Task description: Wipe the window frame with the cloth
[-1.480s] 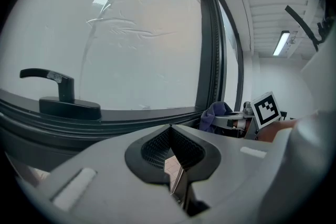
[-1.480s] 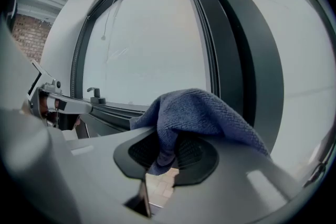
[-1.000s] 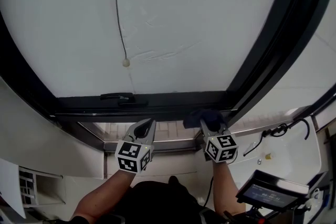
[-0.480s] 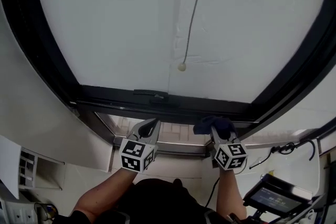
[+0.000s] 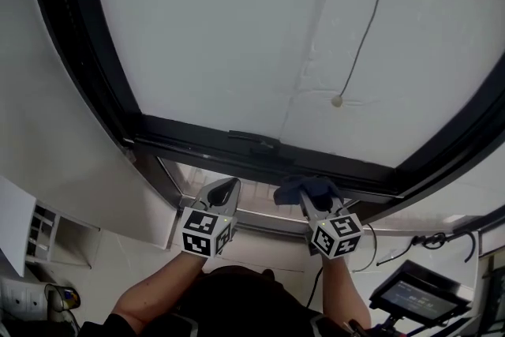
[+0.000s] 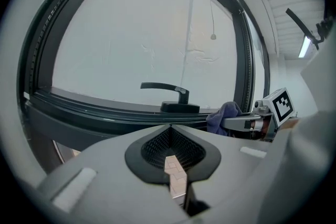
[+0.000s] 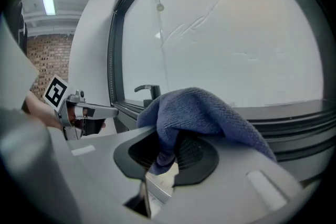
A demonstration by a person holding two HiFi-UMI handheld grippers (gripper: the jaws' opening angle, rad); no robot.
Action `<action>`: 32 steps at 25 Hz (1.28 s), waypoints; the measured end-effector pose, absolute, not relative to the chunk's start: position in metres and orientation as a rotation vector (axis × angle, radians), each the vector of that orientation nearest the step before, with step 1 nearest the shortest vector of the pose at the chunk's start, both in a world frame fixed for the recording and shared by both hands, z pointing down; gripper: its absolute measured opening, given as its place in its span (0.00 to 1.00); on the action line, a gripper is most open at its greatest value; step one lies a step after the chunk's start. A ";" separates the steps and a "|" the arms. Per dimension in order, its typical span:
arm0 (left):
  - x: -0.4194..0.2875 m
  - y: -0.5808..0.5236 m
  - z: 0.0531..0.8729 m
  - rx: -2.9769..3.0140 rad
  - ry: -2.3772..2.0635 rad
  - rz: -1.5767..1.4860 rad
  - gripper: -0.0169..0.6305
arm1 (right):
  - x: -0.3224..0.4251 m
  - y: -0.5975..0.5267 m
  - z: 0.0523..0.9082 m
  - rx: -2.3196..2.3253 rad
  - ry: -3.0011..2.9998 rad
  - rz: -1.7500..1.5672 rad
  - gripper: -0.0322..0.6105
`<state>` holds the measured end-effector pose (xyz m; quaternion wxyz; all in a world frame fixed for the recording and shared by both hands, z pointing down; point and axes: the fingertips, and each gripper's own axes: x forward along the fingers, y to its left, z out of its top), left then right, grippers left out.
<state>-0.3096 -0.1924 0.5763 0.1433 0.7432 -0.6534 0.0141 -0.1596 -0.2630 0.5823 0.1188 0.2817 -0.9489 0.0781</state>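
Biggest thing here is the white pane (image 5: 237, 28), which fills most of the head view. The dark window frame (image 5: 197, 140) wraps around it. The bottom rail runs across right above both grippers, so that's the stretch within reach.

The right gripper (image 5: 314, 200) is clenched on the cloth (image 5: 304, 187). A fold is pinched between the jaws and the rest is bunched out front. That makes sense, since the loose wad is what meets the rail, not the hard jaws. The cloth sits at the bottom rail, just right of the handle (image 5: 256, 141), and looks pressed against it, though I can't swear it's touching. My guess is a wipe along the rail is under way.

The left gripper (image 5: 222, 190) is closed with nothing in it. It's parked just below the rail, left of the cloth, so it's probably just keeping out of the way.

The handle lies flat along the rail, so the cloth would have to go around it. The smallest bit is the bead (image 5: 338, 100) on its cord, hanging in front of the pane, well above the action.
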 end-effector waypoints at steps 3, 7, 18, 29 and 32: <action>-0.320 -0.188 0.577 2.115 -1.914 0.039 0.02 | -0.184 -0.255 0.584 0.744 -2.793 0.224 0.15; -0.331 -0.180 0.578 2.080 -1.951 0.033 0.02 | -0.208 -0.247 0.586 0.684 -2.794 0.216 0.15; -0.371 -0.151 0.586 1.954 -2.061 0.013 0.02 | -0.255 -0.232 0.589 0.563 -2.815 0.208 0.15; -0.415 -0.120 0.591 1.850 -2.145 -0.011 0.02 | -0.311 -0.215 0.592 0.483 -2.820 0.223 0.15; -0.425 -0.114 0.590 1.841 -2.160 -0.016 0.02 | -0.328 -0.210 0.593 0.454 -2.822 0.231 0.15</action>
